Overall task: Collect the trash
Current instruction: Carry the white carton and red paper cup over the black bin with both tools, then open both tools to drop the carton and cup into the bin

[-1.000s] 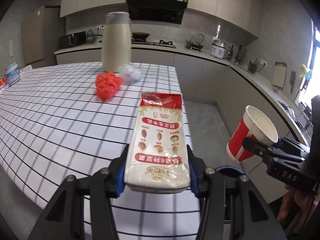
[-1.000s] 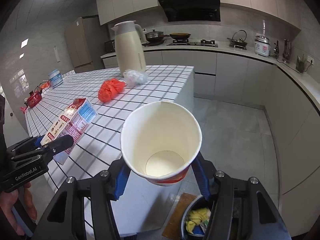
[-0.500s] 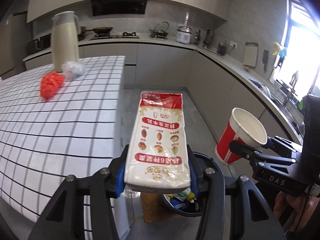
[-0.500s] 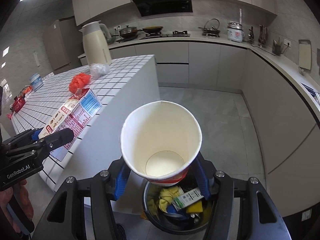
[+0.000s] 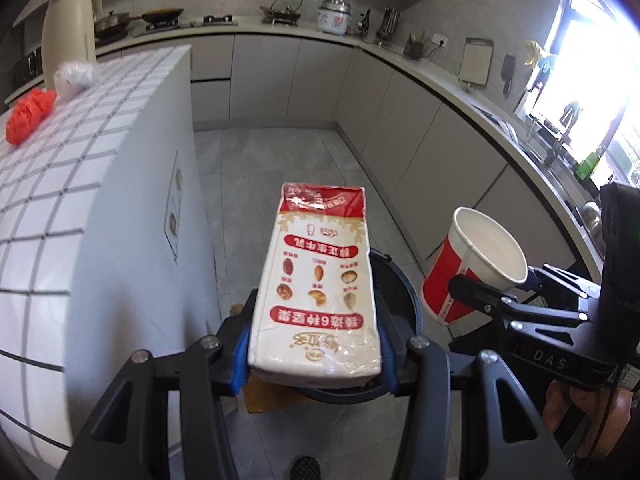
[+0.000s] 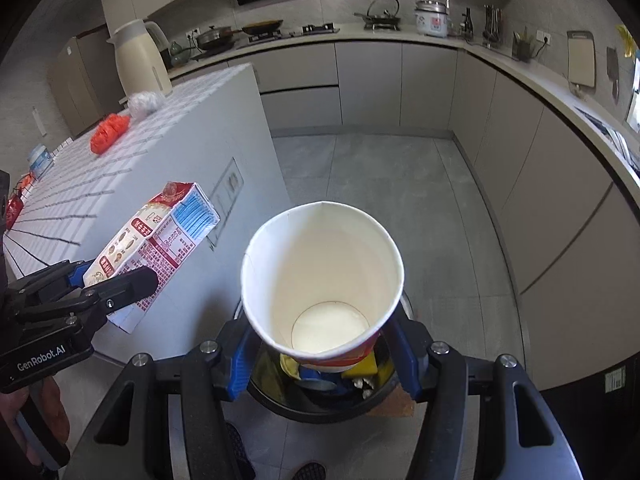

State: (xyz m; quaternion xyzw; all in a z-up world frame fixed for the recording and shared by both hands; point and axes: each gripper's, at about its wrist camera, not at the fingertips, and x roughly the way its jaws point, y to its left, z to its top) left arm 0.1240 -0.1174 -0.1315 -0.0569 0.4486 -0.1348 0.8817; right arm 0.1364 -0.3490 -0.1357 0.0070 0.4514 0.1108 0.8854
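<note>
Two tongs loaded, both over black bin point(image 6: 320, 404) on floor. L tongs point(image 5: 314, 354) clamped on milk carton point(image 5: 320, 280); R tongs point(image 6: 320, 354) clamped on empty paper cup point(image 6: 320, 276). Red bag point(image 6: 109, 133) w/ clear bag point(image 6: 145, 103) on table point(image 6: 168, 148).

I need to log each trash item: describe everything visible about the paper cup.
The paper cup is a tapered tub, red and white outside, plain white inside and empty. It tilts with its open mouth toward the camera, clamped at its lower wall by the right gripper, held in the air above the dark trash bin.
</note>
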